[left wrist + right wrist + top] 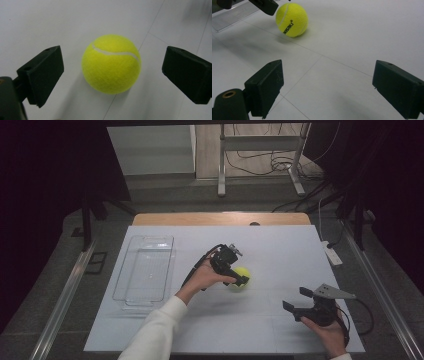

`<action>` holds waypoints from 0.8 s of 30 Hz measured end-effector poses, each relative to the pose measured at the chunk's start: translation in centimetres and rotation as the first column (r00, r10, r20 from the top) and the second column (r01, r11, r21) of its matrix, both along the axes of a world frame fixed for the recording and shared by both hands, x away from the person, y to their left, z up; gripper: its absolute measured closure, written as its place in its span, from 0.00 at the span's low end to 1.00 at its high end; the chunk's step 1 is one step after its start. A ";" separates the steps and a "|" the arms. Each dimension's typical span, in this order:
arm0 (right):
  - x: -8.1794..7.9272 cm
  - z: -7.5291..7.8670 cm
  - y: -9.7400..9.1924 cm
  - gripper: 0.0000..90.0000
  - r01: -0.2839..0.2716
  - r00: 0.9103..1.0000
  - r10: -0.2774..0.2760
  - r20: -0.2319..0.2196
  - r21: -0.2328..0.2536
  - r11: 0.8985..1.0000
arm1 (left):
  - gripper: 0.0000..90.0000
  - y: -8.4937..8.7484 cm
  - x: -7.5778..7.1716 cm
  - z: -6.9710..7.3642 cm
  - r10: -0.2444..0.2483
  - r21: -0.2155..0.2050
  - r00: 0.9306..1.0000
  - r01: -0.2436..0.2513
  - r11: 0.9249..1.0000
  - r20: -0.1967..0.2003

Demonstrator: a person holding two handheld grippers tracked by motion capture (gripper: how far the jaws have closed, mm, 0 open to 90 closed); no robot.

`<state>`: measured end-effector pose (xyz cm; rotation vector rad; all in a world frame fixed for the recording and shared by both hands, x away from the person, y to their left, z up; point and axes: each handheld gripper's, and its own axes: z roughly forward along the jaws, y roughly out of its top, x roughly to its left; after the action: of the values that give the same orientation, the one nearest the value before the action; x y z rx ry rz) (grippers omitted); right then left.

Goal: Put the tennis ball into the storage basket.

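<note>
A yellow tennis ball rests on the white table cover near the middle. My left gripper reaches over it from the left and points down at it. In the left gripper view the ball lies between the two black jaws with a gap on each side, so this gripper is open. My right gripper stands open near the front right, apart from the ball. In the right gripper view its jaws are wide with bare table between them, and the ball lies farther off at upper left.
A clear plastic tray lies on the left part of the table, its near corner also seen as a tray in the right gripper view. A white power strip sits at the right edge. A metal stand stands behind the table.
</note>
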<state>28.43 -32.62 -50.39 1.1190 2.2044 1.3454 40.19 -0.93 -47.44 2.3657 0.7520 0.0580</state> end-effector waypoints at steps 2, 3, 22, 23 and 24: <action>0.0 0.0 0.0 0.11 0.001 1.000 -0.001 0.000 0.001 1.000 | 0.05 -0.1 0.2 -0.2 0.004 0.004 1.000 -0.004 1.000 -0.004; 0.0 0.0 0.0 0.11 0.001 1.000 -0.001 0.000 0.002 1.000 | 0.05 -0.1 0.2 -0.2 0.008 0.002 1.000 -0.008 1.000 -0.005; 0.0 0.0 -0.1 0.11 0.001 1.000 -0.001 0.000 0.003 1.000 | 0.06 -1.0 0.6 -1.3 -0.003 0.026 0.999 0.004 1.000 -0.032; 0.0 0.0 -0.1 0.11 0.001 1.000 -0.001 -0.001 0.002 1.000 | 0.07 -1.0 0.6 -1.3 -0.004 0.028 0.999 0.005 1.000 -0.032; 0.0 0.0 -0.1 0.11 0.001 1.000 -0.001 -0.001 0.000 1.000 | 0.07 -1.0 0.6 -1.4 -0.003 0.028 0.999 0.004 1.000 -0.034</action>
<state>28.46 -32.70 -50.44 1.1211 2.2041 1.3447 40.83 -1.98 -48.82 2.3997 0.7676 0.0275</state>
